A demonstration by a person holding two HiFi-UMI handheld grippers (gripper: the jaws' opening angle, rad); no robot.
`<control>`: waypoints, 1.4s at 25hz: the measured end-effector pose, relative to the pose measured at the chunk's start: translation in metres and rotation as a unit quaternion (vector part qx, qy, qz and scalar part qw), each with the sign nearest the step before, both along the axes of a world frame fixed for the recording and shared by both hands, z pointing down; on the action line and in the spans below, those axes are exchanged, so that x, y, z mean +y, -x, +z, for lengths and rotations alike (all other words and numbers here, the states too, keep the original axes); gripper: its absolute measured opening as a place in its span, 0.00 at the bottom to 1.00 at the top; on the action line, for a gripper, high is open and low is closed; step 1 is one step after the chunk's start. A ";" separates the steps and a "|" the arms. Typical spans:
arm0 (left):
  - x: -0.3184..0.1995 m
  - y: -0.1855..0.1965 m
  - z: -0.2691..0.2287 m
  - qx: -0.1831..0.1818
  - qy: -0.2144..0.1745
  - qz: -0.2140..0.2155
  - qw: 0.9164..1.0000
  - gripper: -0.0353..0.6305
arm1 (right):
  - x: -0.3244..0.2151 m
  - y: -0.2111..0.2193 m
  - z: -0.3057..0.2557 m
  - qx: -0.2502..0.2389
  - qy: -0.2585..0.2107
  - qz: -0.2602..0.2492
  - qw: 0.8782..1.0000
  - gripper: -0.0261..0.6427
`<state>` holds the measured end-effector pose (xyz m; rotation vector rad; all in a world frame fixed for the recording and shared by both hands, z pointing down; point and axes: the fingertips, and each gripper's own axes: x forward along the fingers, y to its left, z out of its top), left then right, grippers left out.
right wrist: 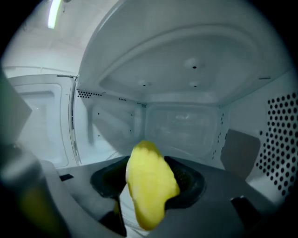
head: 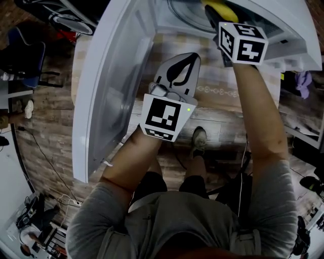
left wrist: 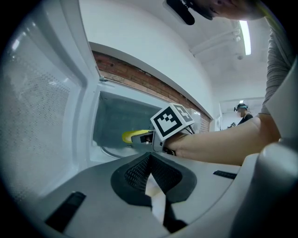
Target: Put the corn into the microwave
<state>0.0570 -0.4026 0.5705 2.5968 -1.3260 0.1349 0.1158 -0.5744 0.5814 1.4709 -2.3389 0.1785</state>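
Standing wide open at the left, the microwave door [head: 106, 91] is swinging out toward the person. Just right of it, the left gripper [head: 191, 56] is hovering in front of the microwave [head: 283, 48], its jaws pressing together with nothing between them. Further right, the right gripper [right wrist: 149, 179] is reaching into the white cavity, its jaws clamping on the corn [right wrist: 146, 200], a yellow cob. The corn is hanging in that grip inside the opening, over the round glass turntable [head: 185, 14].
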 end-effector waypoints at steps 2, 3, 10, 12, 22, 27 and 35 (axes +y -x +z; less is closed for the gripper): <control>0.000 0.001 -0.001 -0.001 -0.002 -0.001 1.000 0.06 | -0.006 0.001 0.000 0.012 -0.001 0.000 1.000 0.39; 0.000 0.001 -0.001 -0.001 -0.003 -0.002 1.000 0.06 | -0.008 0.002 0.000 0.017 -0.002 0.001 1.000 0.39; 0.000 0.004 -0.003 -0.002 -0.005 -0.004 1.000 0.06 | -0.023 0.006 0.008 0.052 0.005 0.003 0.999 0.39; 0.000 0.005 -0.005 -0.001 -0.006 -0.004 1.000 0.06 | -0.026 0.005 0.010 0.061 0.005 0.003 0.998 0.39; -0.003 0.009 -0.005 -0.006 -0.007 -0.011 1.000 0.06 | -0.039 0.002 0.012 0.092 0.000 0.006 0.996 0.39; -0.004 0.009 -0.005 -0.009 -0.005 -0.012 1.000 0.06 | -0.043 0.002 0.009 0.097 0.002 0.005 0.995 0.39; -0.005 0.011 -0.006 -0.009 -0.004 -0.015 1.000 0.06 | -0.046 -0.004 0.016 0.096 0.029 0.012 0.995 0.39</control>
